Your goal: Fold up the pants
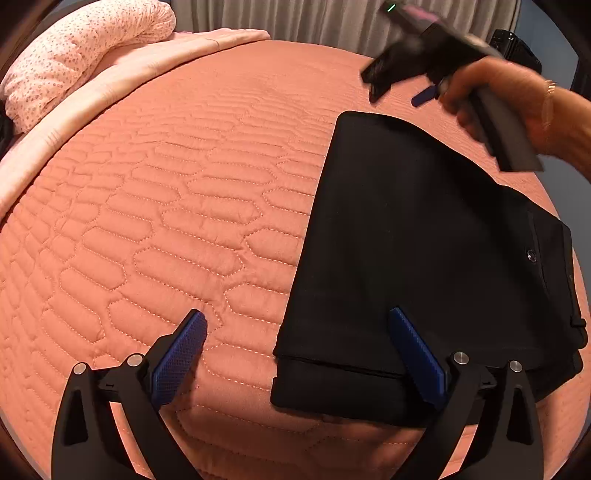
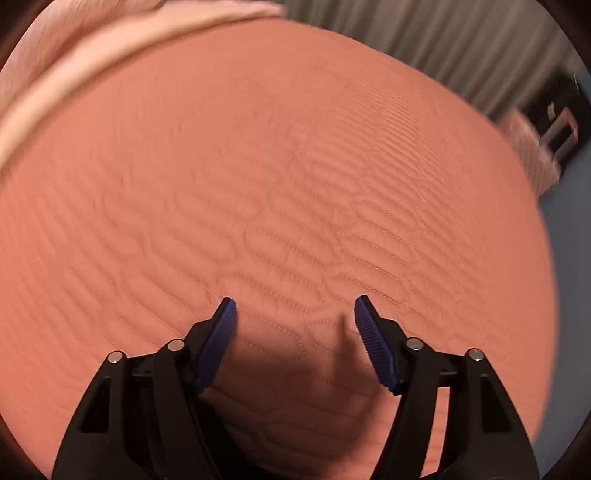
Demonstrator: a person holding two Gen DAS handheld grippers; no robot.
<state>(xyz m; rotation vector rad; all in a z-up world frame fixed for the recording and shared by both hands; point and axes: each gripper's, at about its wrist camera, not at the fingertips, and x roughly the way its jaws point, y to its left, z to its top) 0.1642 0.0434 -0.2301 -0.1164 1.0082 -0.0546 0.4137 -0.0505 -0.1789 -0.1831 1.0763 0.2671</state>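
Spread wide and empty, the left claw (image 1: 297, 325) hovers over the near edge of the folded black pants (image 1: 417, 258) lying on the bed's orange quilted bedspread (image 1: 166, 221); the right claw (image 2: 295, 308) hangs open above bare quilt, holding nothing.

The pants (image 1: 417, 236) are black woven cloth, matt and smooth, with a small shiny metal snap near the waistband, off to the right of the left gripper (image 1: 297, 325). Its fingers are matt black plastic with bright metal pins at the joints; the pads (image 1: 181, 354) are blue, rubbery-looking, with a fine knobbly grid. The right gripper (image 2: 295, 308) has the same black plastic and metal pins, its blue pads ribbed. Beneath and ahead of both sets of fingers the bedspread (image 1: 166, 206) is salmon quilted cloth, soft, matt, stitched in long hexagons. Beyond it lies a speckled pink pillow (image 1: 85, 48) of crinkled cloth and pleated grey curtains (image 1: 295, 18).
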